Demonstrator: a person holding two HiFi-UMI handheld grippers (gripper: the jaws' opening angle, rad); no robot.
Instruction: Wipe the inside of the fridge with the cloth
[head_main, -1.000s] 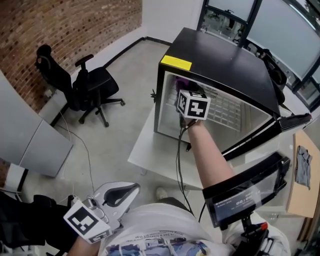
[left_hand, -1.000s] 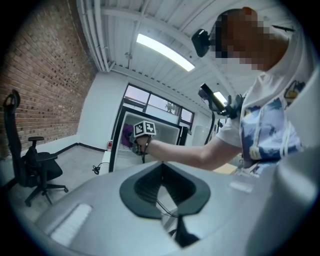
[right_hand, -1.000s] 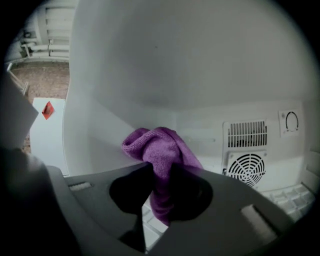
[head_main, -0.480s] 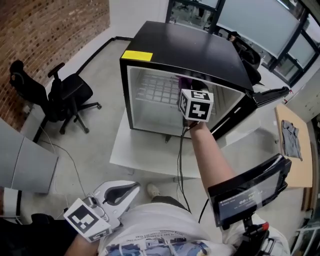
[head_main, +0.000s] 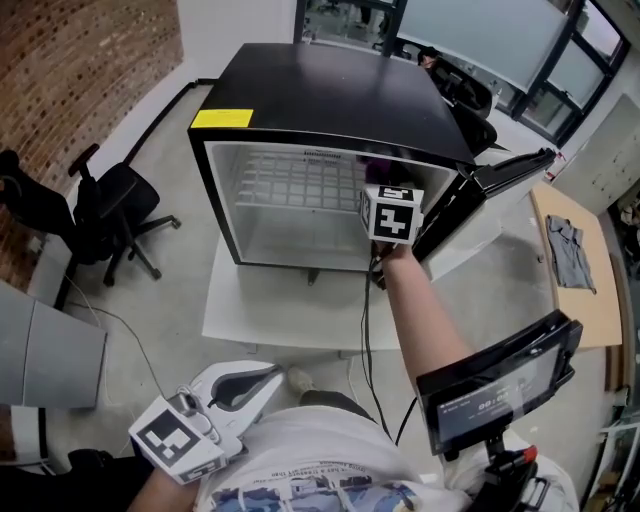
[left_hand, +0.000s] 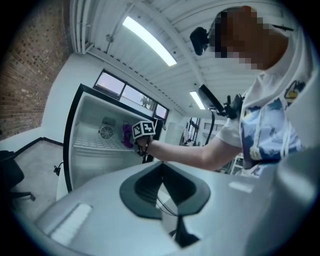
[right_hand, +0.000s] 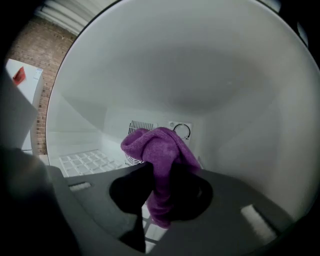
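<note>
1. Clenched in the right gripper (right_hand: 161, 175): the purple cloth (right_hand: 159, 147), bunched between the jaws and hanging below them.
2. Held inside the open fridge (head_main: 330, 90), near its right wall, over the wire shelf (head_main: 295, 185); fan grille (right_hand: 136, 126) and dial (right_hand: 182, 131) behind.
3. Low by the torso: left gripper (head_main: 240, 388), jaws pressed together on nothing.
4. Under the fridge, a white table (head_main: 250, 310).

A low white counter (head_main: 262, 318) stood on the grey concrete floor (head_main: 170, 270). It carried the black fridge (head_main: 330, 90), set toward its far edge, with a bare strip left along the near edge. A black office chair (head_main: 112, 213) stood on the floor beyond the counter's left edge.
</note>
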